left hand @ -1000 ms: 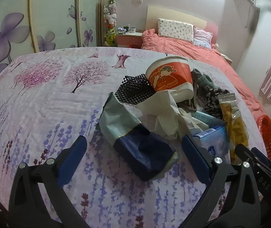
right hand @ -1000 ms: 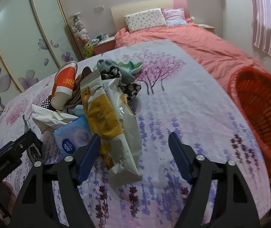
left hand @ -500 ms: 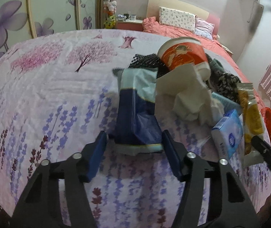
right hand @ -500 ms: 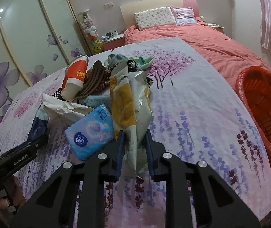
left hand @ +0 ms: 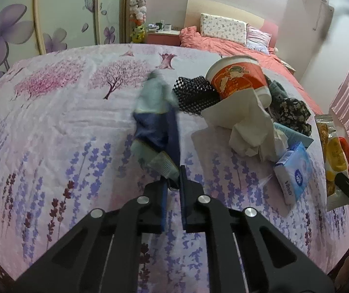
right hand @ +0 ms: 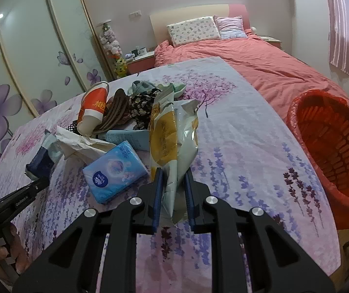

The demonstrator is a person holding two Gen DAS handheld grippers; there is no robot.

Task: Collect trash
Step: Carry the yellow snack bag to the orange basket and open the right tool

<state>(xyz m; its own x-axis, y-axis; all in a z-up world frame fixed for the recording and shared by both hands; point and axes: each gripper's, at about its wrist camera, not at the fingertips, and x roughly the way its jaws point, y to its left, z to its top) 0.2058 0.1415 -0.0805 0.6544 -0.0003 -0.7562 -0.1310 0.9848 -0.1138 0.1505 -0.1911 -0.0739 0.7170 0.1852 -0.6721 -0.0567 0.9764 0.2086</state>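
Note:
My left gripper [left hand: 173, 183] is shut on the near end of a dark blue and pale green wrapper [left hand: 156, 124], which is lifted and blurred above the floral cloth. My right gripper [right hand: 173, 190] is shut on the lower edge of a yellow and silver snack bag [right hand: 172, 141]. The trash pile holds a red paper cup [left hand: 238, 78], crumpled white tissue [left hand: 245, 124], a blue tissue pack [right hand: 115, 171], black mesh [left hand: 194, 95] and dark patterned cloth [left hand: 291, 112]. A red basket [right hand: 333, 151] stands to the right of the table.
The table wears a floral cloth [left hand: 52, 122]. A pink bed [right hand: 260, 63] lies behind it. A wardrobe with purple flowers [left hand: 15, 24] stands at the left. The other gripper shows at the left edge of the right wrist view [right hand: 15, 200].
Both grippers have closed fully on their items. The left one has pulled the blue wrapper up and away from the pile. The right one has narrowed on the snack bag and raised it.

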